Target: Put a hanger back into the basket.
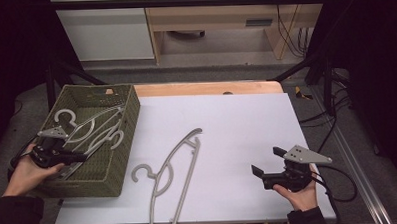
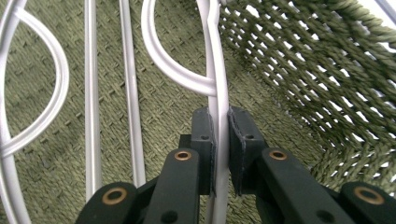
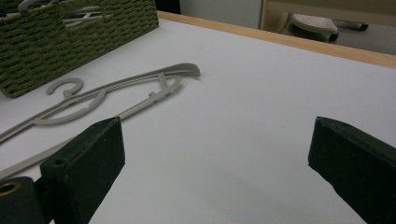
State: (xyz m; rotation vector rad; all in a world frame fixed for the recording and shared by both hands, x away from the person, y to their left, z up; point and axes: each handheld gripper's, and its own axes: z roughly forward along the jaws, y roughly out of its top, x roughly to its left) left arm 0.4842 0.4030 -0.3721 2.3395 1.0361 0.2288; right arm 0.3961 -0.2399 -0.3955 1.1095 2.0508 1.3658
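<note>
White tabletop (image 1: 237, 140), dim room behind. My left gripper (image 2: 222, 140) is clamped on a grey hanger (image 2: 219, 93) low inside the woven basket (image 1: 120, 140), likely setting it down. Right gripper (image 1: 267, 162) waits with jaws apart near the spare hanger (image 1: 173, 168) on the table.

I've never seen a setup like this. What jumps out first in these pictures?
Probably the green woven basket at the table's left, with pale grey hangers lying in it; the left gripper reaches inside, shut on the thin bar of one hanger. Another hanger lies flat on the white tabletop beside the basket. At the right, the right gripper waits with jaws wide open, holding nothing.
</note>
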